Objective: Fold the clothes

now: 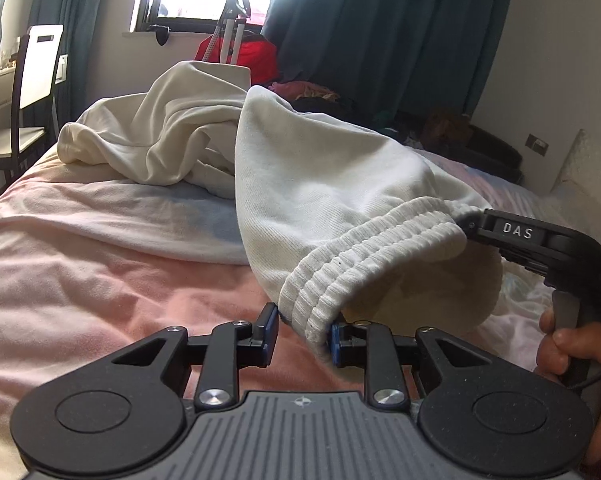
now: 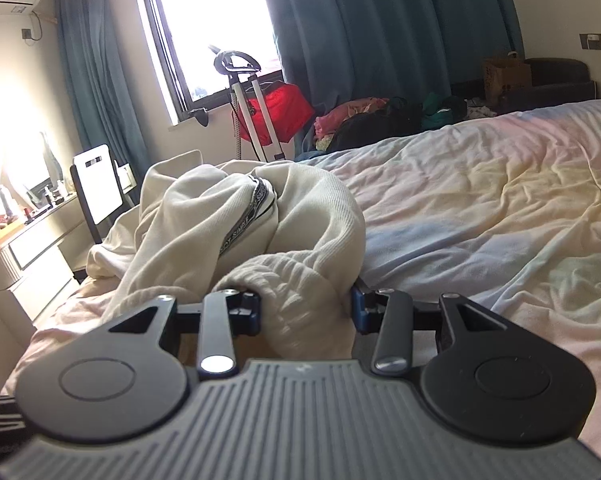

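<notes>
A cream-white sweatshirt lies bunched on the bed, with one ribbed hem lifted toward me. My left gripper has its fingers part open around the near corner of the hem, with a gap showing on the left side. My right gripper shows at the right of the left wrist view, clamped on the far end of the same hem. In the right wrist view the sweatshirt fills the space between the right gripper's fingers.
The bed has a rumpled pink and pale blue sheet. A chair and desk stand left of the bed. A red bag, dark clothes piles and teal curtains are behind, under the window.
</notes>
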{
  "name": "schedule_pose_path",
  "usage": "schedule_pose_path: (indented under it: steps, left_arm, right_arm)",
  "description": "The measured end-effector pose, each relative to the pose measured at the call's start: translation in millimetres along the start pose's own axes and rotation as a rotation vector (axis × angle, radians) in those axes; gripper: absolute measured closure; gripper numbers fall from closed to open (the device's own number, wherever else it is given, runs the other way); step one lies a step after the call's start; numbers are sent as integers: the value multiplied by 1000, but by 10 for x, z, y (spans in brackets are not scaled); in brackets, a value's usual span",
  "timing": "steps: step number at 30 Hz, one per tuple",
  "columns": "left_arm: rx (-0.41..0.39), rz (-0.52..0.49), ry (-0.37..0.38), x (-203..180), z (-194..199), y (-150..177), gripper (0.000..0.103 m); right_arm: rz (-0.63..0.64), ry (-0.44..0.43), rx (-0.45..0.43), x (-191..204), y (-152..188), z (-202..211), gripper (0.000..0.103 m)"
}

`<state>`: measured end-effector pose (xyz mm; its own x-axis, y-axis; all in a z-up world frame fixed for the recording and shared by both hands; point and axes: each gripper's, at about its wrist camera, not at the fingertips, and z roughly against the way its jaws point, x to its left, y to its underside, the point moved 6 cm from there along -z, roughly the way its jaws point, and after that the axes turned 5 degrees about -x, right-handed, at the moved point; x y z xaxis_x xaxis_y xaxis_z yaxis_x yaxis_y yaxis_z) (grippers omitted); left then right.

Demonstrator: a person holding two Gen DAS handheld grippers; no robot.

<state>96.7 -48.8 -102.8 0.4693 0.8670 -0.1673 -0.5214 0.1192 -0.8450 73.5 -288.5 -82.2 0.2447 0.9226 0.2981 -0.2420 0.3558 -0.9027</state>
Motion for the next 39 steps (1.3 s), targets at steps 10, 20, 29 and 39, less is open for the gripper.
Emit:
schedule_pose_path:
  steps: [10, 20, 29, 39]
  left_arm:
    - [-81, -159, -28, -191, 64, 13, 50]
    - [-224, -162, -77, -196, -118, -132, 49]
    - [-345, 34, -200, 274, -67, -454, 48]
    - [-255, 607, -343, 1509, 292, -467, 47]
  right_arm:
    - [-43, -42, 28, -3, 28, 2, 59]
    - [41, -95, 28, 242, 72, 92, 59]
    - [68, 2, 66, 208, 199, 63, 59]
    - [153, 130, 110, 134, 318, 69, 38]
